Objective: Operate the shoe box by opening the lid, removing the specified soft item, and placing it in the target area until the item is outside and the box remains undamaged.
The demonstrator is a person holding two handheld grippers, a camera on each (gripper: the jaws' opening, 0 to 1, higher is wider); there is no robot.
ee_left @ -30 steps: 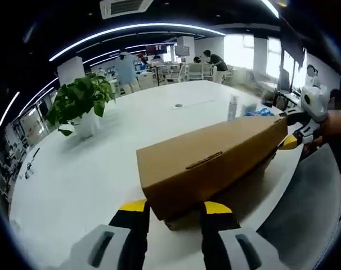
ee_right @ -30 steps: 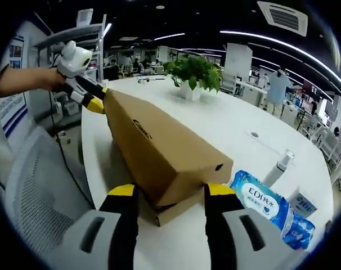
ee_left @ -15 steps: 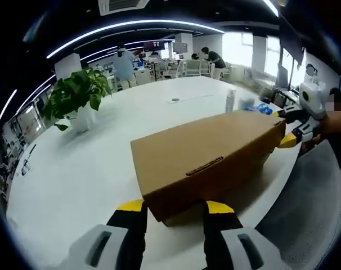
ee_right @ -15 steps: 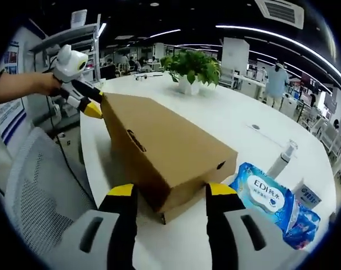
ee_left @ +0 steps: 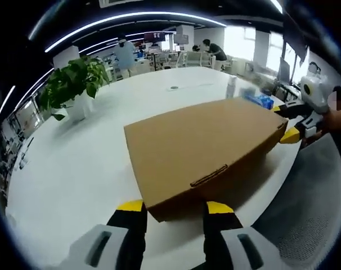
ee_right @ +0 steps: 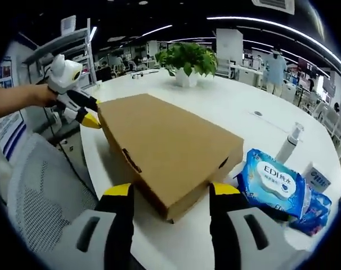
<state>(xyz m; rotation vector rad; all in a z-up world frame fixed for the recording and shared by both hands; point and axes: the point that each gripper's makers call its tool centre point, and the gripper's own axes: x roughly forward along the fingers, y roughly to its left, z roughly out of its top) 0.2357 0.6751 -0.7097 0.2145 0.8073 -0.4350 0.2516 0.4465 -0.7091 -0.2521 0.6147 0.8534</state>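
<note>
The shoe box [ee_left: 201, 149] lid is closed; nothing has been removed. Left tool [ee_left: 173, 207] and right tool [ee_right: 171, 190] straddle opposite box ends, spread open.

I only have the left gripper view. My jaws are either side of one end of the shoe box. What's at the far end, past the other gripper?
Observer: In the right gripper view, the right gripper straddles the opposite end of the shoe box, jaws open, lid closed.
Operator: Anything lying close to that end?
Observer: Yes, a blue wet wipes pack lies on the table just beside that corner.
Operator: Anything else near it?
Observer: A white spray bottle stands just behind the pack, and a small white and blue box sits next to it.
</note>
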